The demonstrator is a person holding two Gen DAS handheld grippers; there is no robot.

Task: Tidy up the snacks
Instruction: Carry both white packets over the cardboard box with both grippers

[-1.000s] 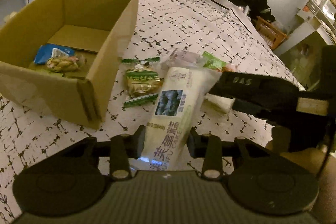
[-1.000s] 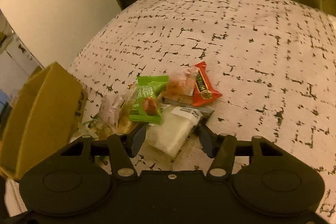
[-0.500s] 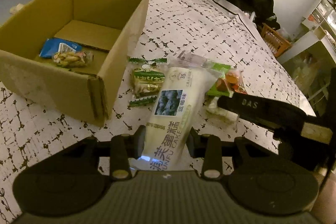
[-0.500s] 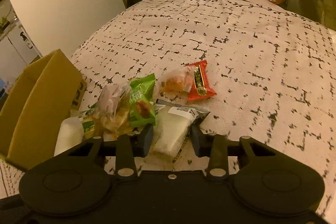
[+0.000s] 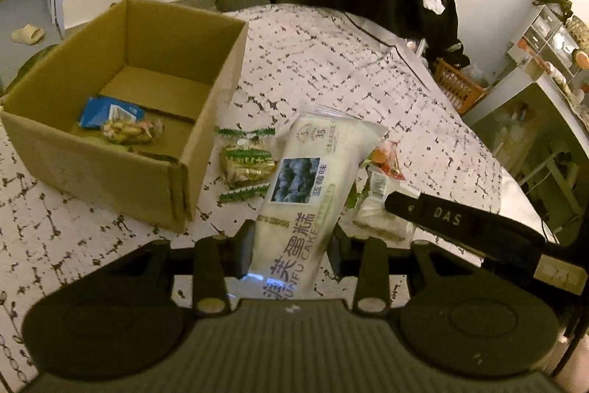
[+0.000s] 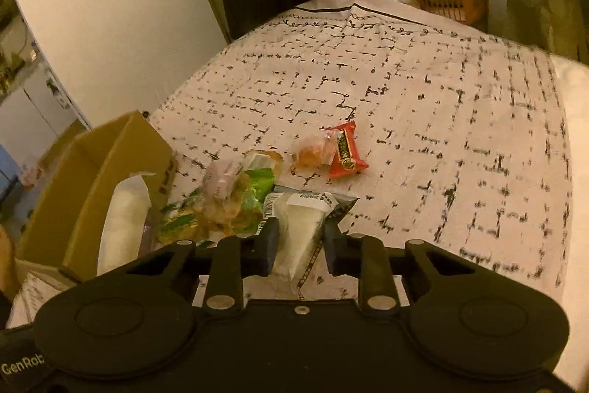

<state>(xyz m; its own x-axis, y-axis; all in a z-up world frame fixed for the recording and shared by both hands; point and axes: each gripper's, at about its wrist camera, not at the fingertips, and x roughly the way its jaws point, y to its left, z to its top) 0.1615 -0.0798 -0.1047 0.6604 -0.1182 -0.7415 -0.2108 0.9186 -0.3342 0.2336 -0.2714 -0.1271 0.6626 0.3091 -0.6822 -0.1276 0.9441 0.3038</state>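
Snacks [image 6: 235,197] lie heaped beside the cardboard box [image 5: 121,120], on the patterned cloth [image 6: 423,120].

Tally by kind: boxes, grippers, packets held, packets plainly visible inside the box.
Cardboard box: 1
Grippers, left gripper and right gripper: 2
Held packets, cake packet and wedge packet: 2
Boxed packets, blue packet and nut packet: 2
Total: 7

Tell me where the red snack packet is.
In the right wrist view, the red snack packet lies on the patterned tablecloth ahead of the right gripper, touching a clear orange-filled packet on its left.
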